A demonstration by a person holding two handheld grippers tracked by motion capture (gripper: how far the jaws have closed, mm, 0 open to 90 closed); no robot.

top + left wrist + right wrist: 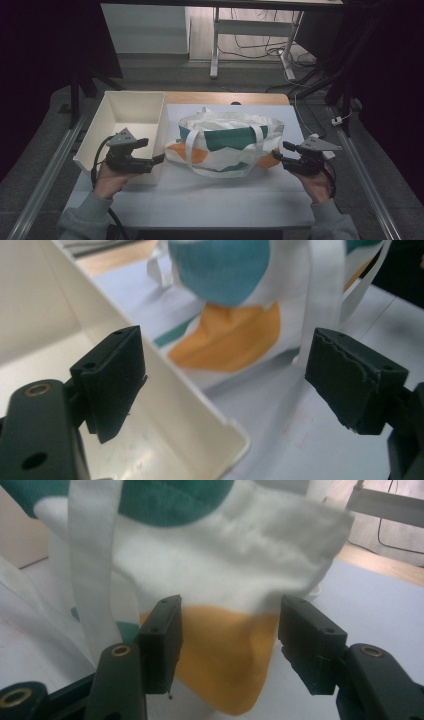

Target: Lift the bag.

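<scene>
High view: a white tote bag [227, 142] printed with green and orange patches lies on the pale table [210, 197], its mouth toward the far side and one handle loop draped over its near face; a white open bin [131, 131] stands just beside it on the left. The left gripper [156, 160] is held over the bin's near right corner, pointing right toward the bag's left end; the right gripper [278, 154] points left at the bag's near right corner. Left gripper view: its jaws stand wide apart, nothing between the pads, one jaw over the bin's interior and the other over the table beside a hanging white strap [325, 300], with the bin wall [165, 390] running between them. Right gripper view: its jaws are parted on either side of the bag's orange corner [227, 655], which sits just beyond them, not pinched
</scene>
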